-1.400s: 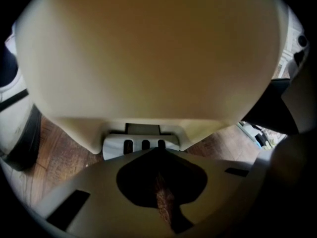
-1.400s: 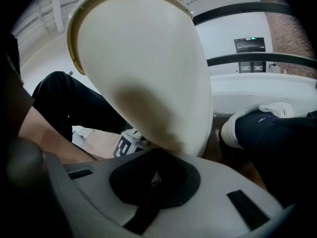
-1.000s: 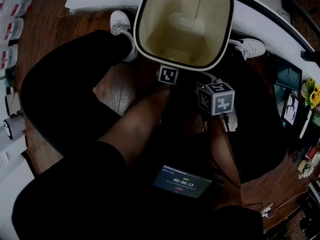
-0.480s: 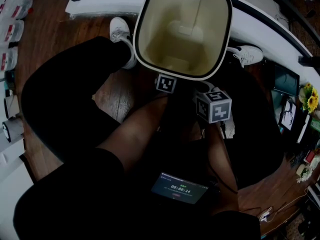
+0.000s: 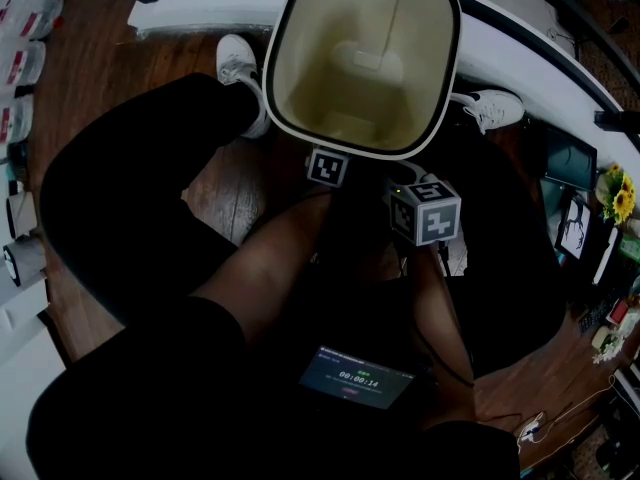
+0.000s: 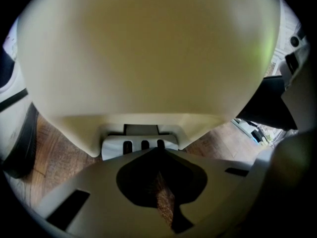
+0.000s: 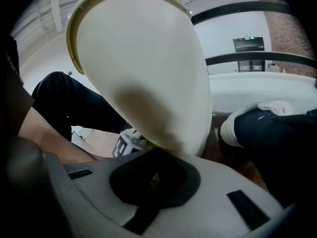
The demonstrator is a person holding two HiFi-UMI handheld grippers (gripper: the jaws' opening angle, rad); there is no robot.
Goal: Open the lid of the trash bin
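Note:
The cream trash bin (image 5: pixel 330 38) with a dark rim stands on the wood floor between a person's feet, and I look straight down into its bare inside. No lid shows in any view. The left gripper (image 6: pixel 157 151) has its jaws together, tip against a white slotted pedal (image 6: pixel 141 145) at the bin's foot (image 6: pixel 148 58). The right gripper (image 7: pixel 157 151) is also shut, its tip touching the lower edge of the bin wall (image 7: pixel 148 73). In the head view only their marker cubes show, the left one (image 5: pixel 328 166) and the right one (image 5: pixel 425 211), just below the near rim.
White shoes (image 5: pixel 238 63) (image 5: pixel 492 106) flank the bin, with dark trouser legs (image 5: pixel 130 188) on both sides. A curved white ledge (image 5: pixel 520 48) runs behind it. A small screen (image 5: pixel 355 376) sits near my body. Clutter lines the far left and right edges.
The whole head view has shifted down slightly. Both marker cubes keep their place against the bin's near side, and the bin looks the same.

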